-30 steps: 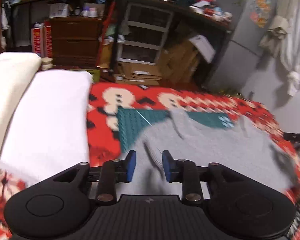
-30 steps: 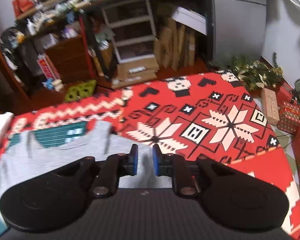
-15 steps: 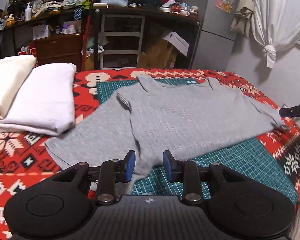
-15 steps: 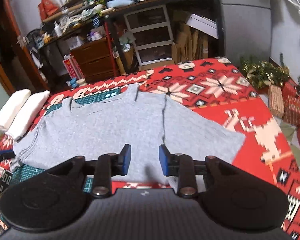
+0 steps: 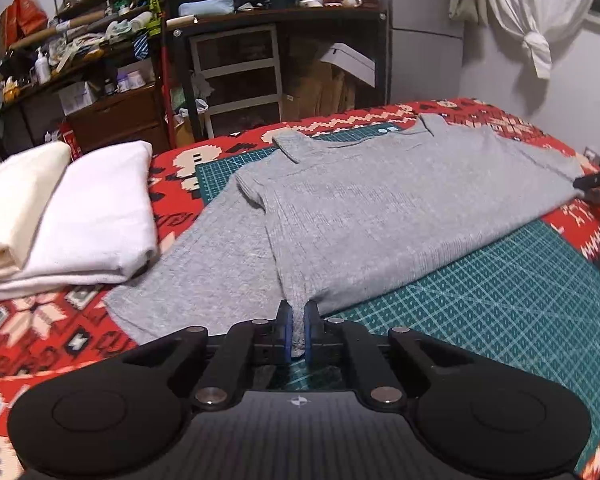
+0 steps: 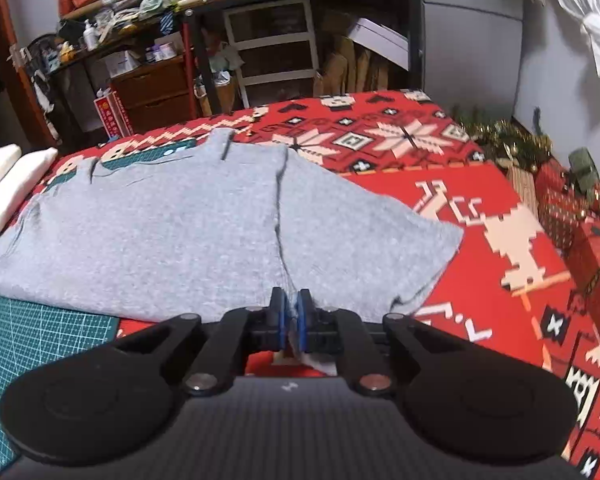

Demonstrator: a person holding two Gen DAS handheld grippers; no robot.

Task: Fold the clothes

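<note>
A grey short-sleeved shirt (image 5: 380, 216) lies spread flat, collar at the far side, over a green cutting mat (image 5: 500, 292) and a red patterned cloth. My left gripper (image 5: 296, 330) is shut on the shirt's near edge, below the left sleeve seam. In the right wrist view the same grey shirt (image 6: 160, 232) stretches away from me, and my right gripper (image 6: 290, 320) is shut on its near edge at the right sleeve seam. The right gripper's tip (image 5: 598, 178) also shows at the far right of the left wrist view.
Two folded white cloths (image 5: 72, 216) are stacked at the left, touching the shirt's sleeve. Cluttered shelves and drawers (image 5: 236, 68) stand beyond the far edge. Wrapped gift boxes (image 6: 572, 200) and tinsel sit at the right. The red cloth (image 6: 500, 240) covers the surface.
Both grippers have closed on the shirt's near edge; half a second ago both stood open just before it. A second ago they were nearer the collar end.
</note>
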